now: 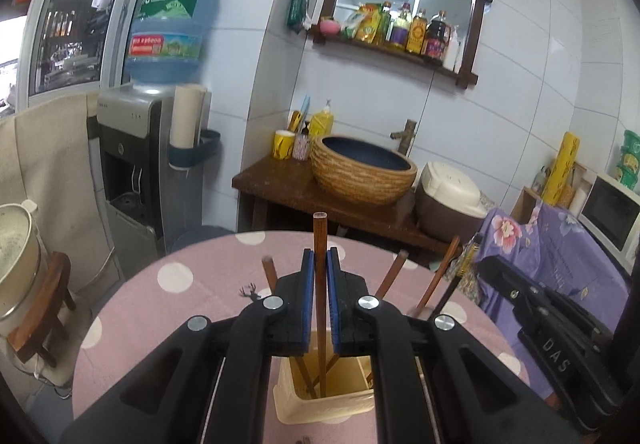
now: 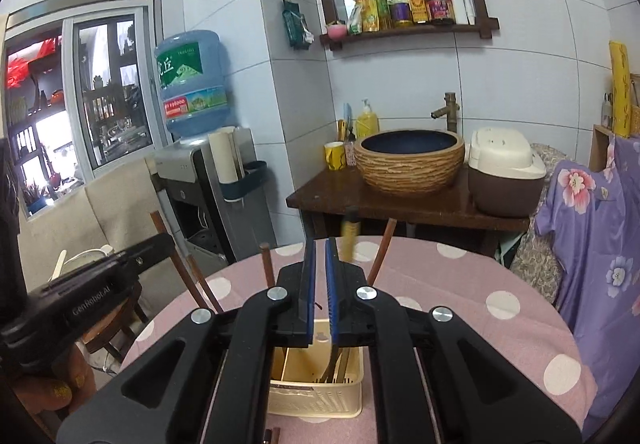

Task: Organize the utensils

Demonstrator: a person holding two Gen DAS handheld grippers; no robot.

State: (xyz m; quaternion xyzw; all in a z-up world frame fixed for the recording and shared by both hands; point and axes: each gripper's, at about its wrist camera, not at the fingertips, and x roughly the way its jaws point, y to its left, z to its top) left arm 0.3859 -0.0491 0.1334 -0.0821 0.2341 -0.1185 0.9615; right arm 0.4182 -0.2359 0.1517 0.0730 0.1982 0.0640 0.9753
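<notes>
Chopstick [image 1: 320, 244]: we pinch it upright in the left gripper [image 1: 320, 264] over the holder [image 1: 316, 404], right gripper [image 2: 320, 268] nearly closed on nothing; next, lower and release.

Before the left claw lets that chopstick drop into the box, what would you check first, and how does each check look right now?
1. Left claw grips the chopstick: ok, blue pads pressed on both sides.
2. Chopstick upright over the cream utensil box: ok, its lower end already reaches inside.
3. Room in the box: ok, only a few other chopsticks lean in there.
4. Right claw out of the way: cannot tell; its pads hover over the same box.
5. Right claw holding anything: cannot tell; a narrow gap shows between the pads, with a dark utensil below them.
6. Box steady on the pink dotted table: ok, it sits flat.
</notes>
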